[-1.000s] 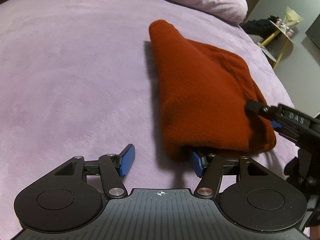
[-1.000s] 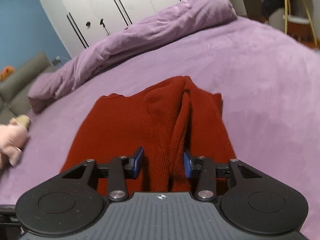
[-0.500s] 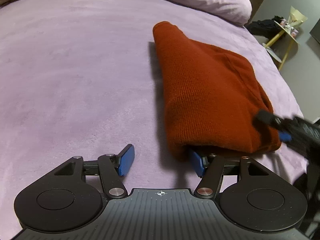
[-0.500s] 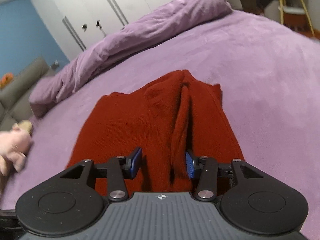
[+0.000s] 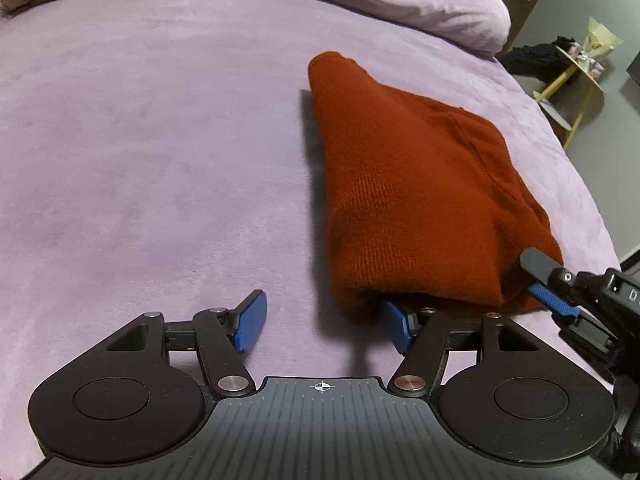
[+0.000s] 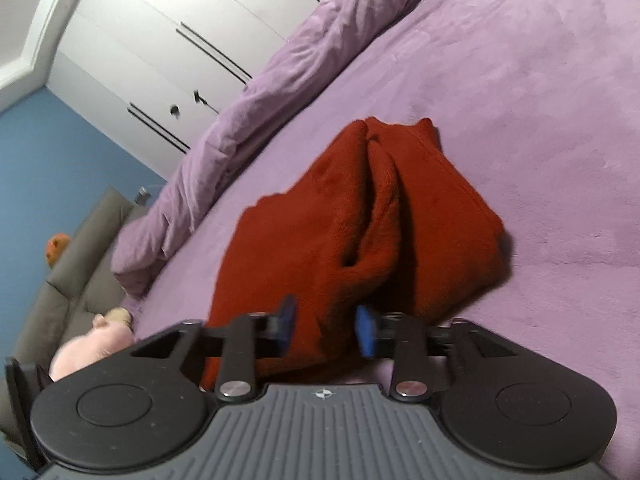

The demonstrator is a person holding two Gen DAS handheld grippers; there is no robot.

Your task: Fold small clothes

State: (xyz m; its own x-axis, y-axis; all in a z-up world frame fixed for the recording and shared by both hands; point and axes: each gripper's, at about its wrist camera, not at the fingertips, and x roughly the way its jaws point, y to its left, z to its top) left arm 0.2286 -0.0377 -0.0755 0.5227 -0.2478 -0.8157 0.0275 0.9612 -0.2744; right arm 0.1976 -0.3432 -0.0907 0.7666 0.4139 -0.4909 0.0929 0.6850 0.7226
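Red knit lies folded on the bed, right of centre. Left gripper gapes, right finger under the near hem. Right gripper apparently pinches a ridge, contact blurred. Lift both ends level.

Home bedroom, purple bed, wardrobe

Left gripper: low and level, jaws spread wide, the right fingertip tucked under cloth.
Right gripper: rolled sideways, jaws partly apart with fabric between; whether the pads pinch it is probably unclear.
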